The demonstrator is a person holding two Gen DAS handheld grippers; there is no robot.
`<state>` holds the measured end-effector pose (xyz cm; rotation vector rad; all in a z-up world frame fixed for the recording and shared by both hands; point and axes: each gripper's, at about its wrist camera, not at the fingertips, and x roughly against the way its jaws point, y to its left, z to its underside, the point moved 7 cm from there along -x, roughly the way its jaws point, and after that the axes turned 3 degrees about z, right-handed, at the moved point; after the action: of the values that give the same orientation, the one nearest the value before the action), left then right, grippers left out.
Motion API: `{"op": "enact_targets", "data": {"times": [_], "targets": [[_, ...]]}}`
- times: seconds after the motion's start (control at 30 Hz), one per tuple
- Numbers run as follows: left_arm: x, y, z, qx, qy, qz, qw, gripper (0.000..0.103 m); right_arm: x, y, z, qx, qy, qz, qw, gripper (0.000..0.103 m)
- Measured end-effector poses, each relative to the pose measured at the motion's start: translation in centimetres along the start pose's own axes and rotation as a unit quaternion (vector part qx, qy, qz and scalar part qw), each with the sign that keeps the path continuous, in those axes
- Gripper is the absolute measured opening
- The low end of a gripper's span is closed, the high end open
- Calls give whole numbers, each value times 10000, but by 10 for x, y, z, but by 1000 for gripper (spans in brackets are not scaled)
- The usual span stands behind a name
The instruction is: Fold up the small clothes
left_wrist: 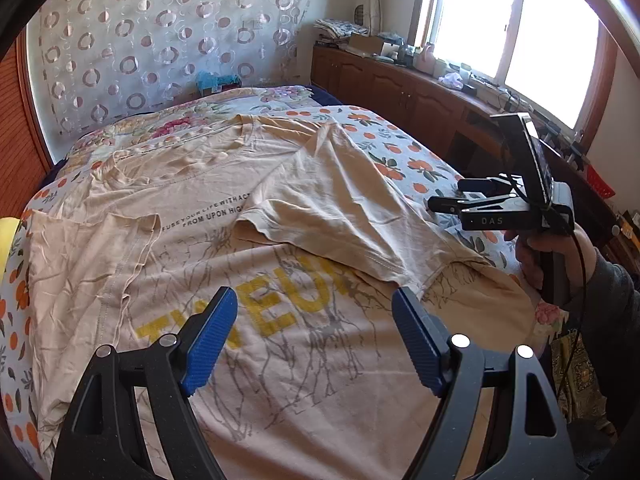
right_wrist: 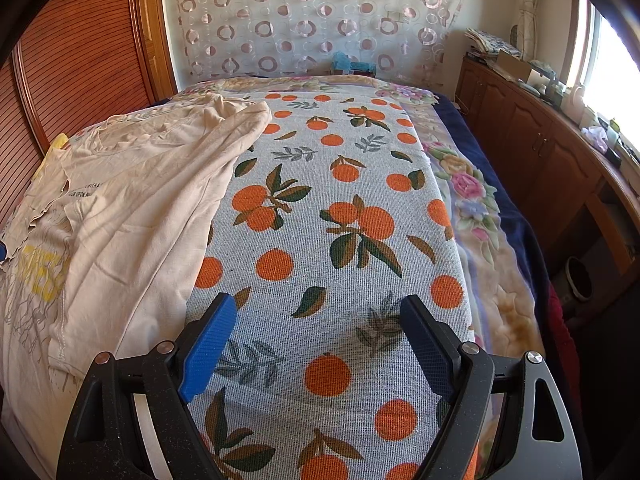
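A beige T-shirt (left_wrist: 280, 264) with yellow letters and a grey branch print lies spread on the bed, both of its sides folded in over the middle. My left gripper (left_wrist: 314, 304) hovers open above the shirt's printed front, nothing between its blue pads. The right gripper (left_wrist: 444, 204) shows at the right of the left wrist view, held by a hand beside the shirt's right edge. In the right wrist view the right gripper (right_wrist: 318, 312) stands open over the orange-print cover (right_wrist: 340, 208), with the T-shirt (right_wrist: 132, 208) to its left.
The bed carries an orange-print cover (left_wrist: 400, 156) over a floral blanket (right_wrist: 472, 200). A wooden cabinet (left_wrist: 420, 96) with clutter on top runs along the right under a bright window (left_wrist: 520, 24). A circle-pattern curtain (right_wrist: 312, 20) hangs behind the bed.
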<state>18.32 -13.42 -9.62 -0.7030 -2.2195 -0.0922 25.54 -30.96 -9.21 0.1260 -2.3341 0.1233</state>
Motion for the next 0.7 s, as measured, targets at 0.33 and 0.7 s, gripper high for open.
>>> {"op": "enact_targets", "data": {"times": [0.33, 0.7], "targets": [[32, 60, -3, 429, -365, -403, 9976, 80, 0, 0, 0, 0, 1, 1, 10000, 86], [60, 145, -4, 865, -577, -1043, 9891, 80, 0, 1, -15, 164, 65, -125, 9998, 86]]}}
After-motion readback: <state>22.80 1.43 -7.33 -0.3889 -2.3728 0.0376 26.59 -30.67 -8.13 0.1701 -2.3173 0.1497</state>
